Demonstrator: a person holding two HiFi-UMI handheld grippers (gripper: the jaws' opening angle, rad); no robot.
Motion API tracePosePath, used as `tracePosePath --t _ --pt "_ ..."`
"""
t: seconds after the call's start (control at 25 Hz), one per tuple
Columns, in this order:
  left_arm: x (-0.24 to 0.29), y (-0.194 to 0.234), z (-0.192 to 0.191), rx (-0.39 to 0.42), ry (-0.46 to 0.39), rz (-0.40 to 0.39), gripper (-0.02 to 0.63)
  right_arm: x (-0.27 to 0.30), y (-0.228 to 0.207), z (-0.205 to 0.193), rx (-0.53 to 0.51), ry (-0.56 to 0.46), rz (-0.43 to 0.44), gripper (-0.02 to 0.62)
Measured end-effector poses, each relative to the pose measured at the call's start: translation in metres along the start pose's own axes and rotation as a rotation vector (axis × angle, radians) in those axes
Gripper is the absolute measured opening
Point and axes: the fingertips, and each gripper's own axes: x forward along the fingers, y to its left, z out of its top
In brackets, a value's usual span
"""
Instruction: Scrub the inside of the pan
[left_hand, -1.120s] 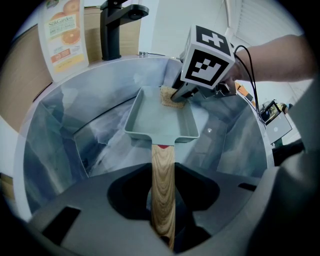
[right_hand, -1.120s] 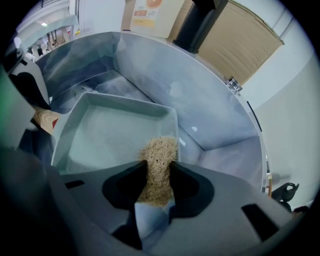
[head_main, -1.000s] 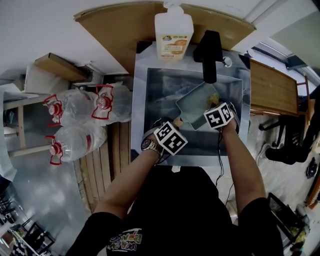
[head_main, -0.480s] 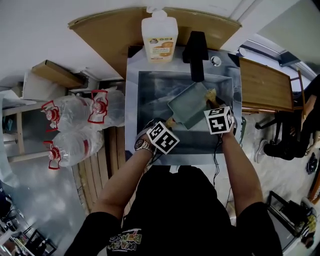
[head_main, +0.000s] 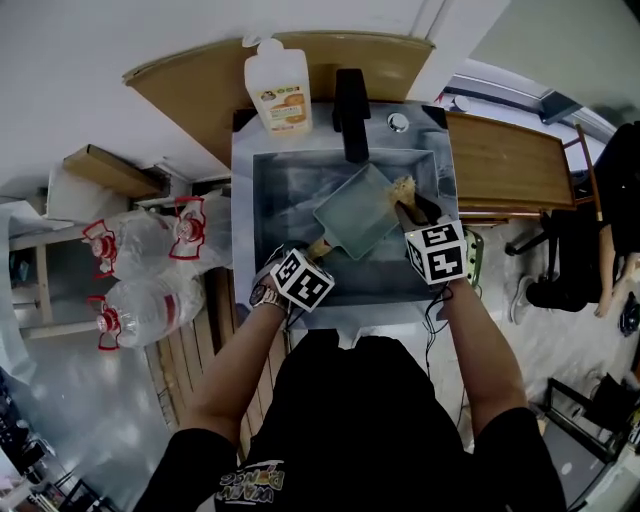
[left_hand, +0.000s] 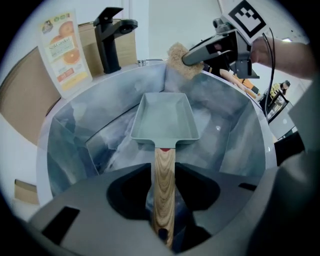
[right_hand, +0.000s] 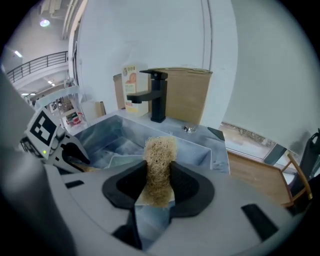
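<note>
A rectangular grey-green pan (head_main: 356, 212) (left_hand: 165, 118) with a wooden handle (left_hand: 163, 185) is held tilted inside the steel sink (head_main: 270, 205). My left gripper (head_main: 318, 250) (left_hand: 163, 200) is shut on that handle, the pan's open side facing up. My right gripper (head_main: 412, 208) (right_hand: 159, 182) is shut on a tan fibrous scrub sponge (right_hand: 159, 160) (head_main: 403, 187) (left_hand: 178, 59). It hangs above the sink's right side, clear of the pan and near the right rim. In the left gripper view the sponge floats over the pan's far end.
A black faucet (head_main: 351, 112) (right_hand: 156, 97) stands at the sink's back rim. A soap bottle with an orange label (head_main: 278, 88) (left_hand: 62, 55) sits left of it. Water bottles (head_main: 150, 240) lie on the floor to the left. A wooden counter (head_main: 505, 160) lies right.
My right gripper has risen with the sponge, out of the pan and toward the sink's right side. The left gripper keeps the pan handle in much the same place.
</note>
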Motion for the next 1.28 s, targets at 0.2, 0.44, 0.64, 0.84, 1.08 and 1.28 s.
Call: tracePosePath --t 0.2,0.44,0.64,0.84,1.08,1.28 --pt "-0.021 0.002 0.012 -0.030 -0.046 0.065 0.155 -0.027 -0.001 0.004 0.009 -0.058 0.030 0.146" --pt "-0.074 -0.020 0.057 -0.047 -0.268 0.067 0.110 -0.058 -0.002 0.008 0.026 -0.128 0.080 0.146" --pt "-0.128 -0.045 0.100 -0.045 -0.525 0.126 0.009 -0.087 -0.001 0.011 0.000 -0.211 0.126 0.146" --pt "-0.169 -0.076 0.125 -0.022 -0.667 0.183 0.009 -0.122 -0.004 0.011 -0.027 -0.280 0.162 0.146" --pt "-0.207 -0.106 0.129 -0.082 -0.780 0.246 0.009 -0.168 -0.009 0.015 -0.027 -0.381 0.195 0.146" --pt "-0.228 -0.131 0.123 -0.141 -0.836 0.284 0.009 -0.202 -0.004 0.011 -0.040 -0.434 0.228 0.146"
